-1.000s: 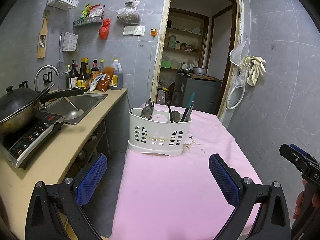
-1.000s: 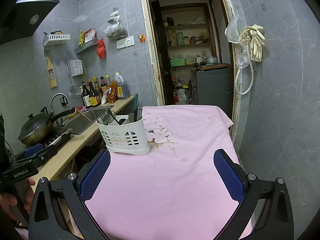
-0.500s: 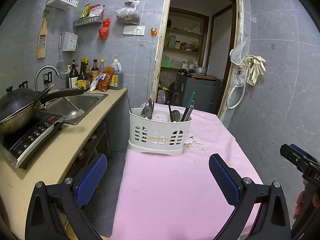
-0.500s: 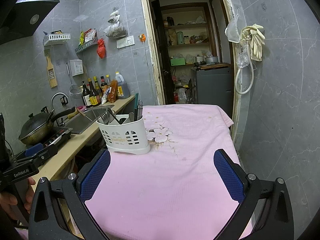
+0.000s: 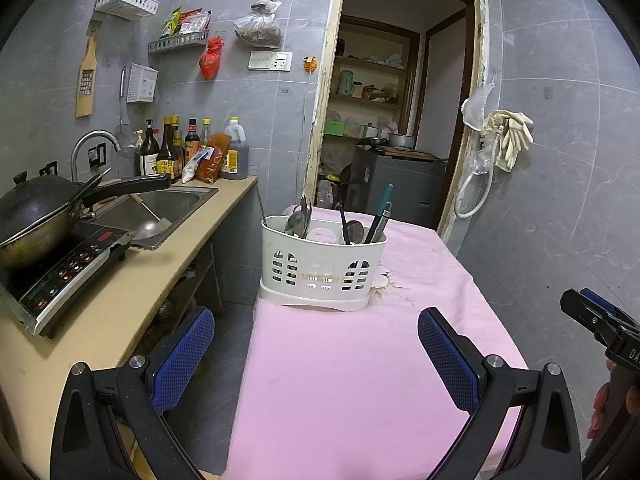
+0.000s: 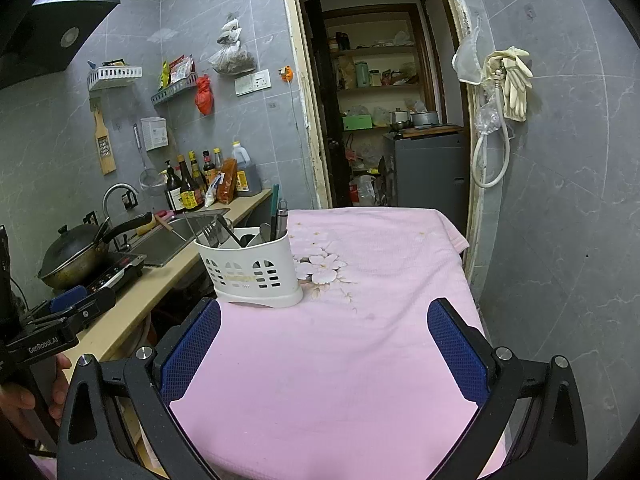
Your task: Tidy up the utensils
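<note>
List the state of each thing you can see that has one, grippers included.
left gripper: open, empty
right gripper: open, empty
utensil caddy: upright on the pink cloth, utensils standing inside
wok: lidded, on the induction cooker
doorway: open

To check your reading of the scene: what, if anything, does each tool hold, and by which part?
Nothing. The left tool and right tool are both open and empty above the pink cloth.

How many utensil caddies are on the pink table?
1. The white utensil caddy stands at the left edge of the pink tablecloth, beside the counter, utensils upright inside. No others visible.
</note>
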Tool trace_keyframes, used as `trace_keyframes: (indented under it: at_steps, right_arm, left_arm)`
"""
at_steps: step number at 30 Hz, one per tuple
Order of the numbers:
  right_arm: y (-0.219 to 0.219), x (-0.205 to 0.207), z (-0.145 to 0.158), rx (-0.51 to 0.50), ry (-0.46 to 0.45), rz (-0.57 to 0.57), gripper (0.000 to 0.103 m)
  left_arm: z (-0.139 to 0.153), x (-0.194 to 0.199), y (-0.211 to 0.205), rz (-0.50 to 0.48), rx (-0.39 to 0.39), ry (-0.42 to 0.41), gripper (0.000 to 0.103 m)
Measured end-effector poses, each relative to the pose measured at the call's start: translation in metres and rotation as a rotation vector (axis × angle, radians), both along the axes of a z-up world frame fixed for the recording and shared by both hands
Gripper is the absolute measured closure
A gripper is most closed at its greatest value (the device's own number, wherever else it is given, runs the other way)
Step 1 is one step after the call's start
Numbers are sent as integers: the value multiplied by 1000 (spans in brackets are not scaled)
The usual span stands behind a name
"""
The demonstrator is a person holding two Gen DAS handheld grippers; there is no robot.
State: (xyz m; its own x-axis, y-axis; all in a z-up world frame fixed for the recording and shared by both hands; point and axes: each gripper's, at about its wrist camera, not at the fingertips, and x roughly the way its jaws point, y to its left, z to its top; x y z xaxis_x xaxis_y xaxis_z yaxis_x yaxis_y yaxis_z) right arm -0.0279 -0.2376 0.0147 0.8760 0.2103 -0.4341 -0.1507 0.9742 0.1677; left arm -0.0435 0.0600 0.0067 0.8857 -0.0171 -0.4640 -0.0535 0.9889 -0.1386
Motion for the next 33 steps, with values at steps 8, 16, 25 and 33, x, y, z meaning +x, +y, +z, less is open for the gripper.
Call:
trace_keyframes:
  at_steps: [8,16,25,33]
  right_arm:
    - [1,-1,-1,0,1,0,1]
    - [1,-1,-1,-1,1,0,1]
    - [3,-2,-2,-1,2,1,1]
    - [5,-4,-5,-1,6,4,1]
  left_arm:
    - [0,0,1,0,1,0,0]
    - [0,0,1,-1,1,0,0]
    - [1,0,0,-1,2,0,0]
    - [-2,0,3,-7,2,3,0]
